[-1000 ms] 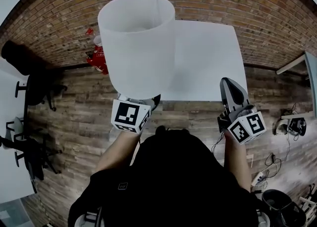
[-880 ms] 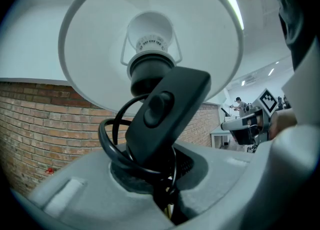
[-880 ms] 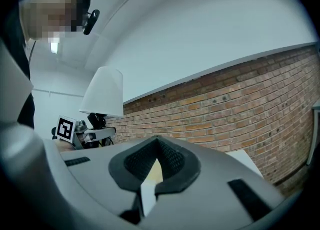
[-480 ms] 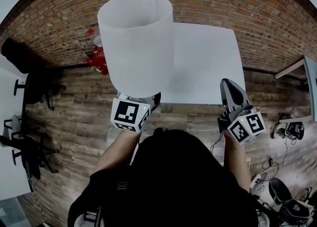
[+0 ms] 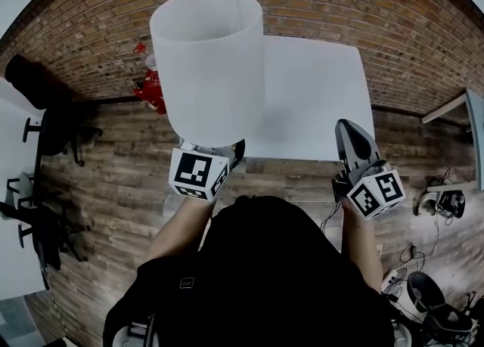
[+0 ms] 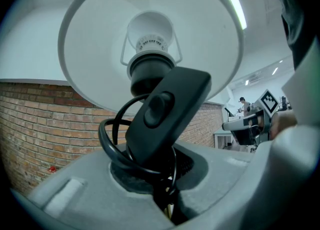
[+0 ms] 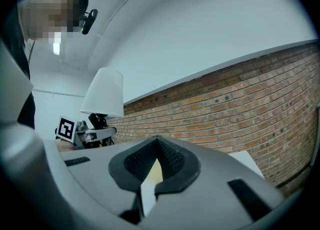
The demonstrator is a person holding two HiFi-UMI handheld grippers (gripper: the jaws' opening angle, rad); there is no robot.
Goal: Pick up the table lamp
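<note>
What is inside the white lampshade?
Inside the lampshade, a white bulb sits in a black socket. The inline switch and looped cord cover the stem below.

We see a matt white lampshade (image 5: 208, 66) above the left gripper's (image 6: 161, 186) matt grey fingers (image 6: 70, 194), with a glossy black cord (image 6: 103, 134) between them.

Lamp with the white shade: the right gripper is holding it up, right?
No. The left gripper holds the lamp up; the left gripper view shows its jaws closed on it. The right gripper is shut and empty.
</note>
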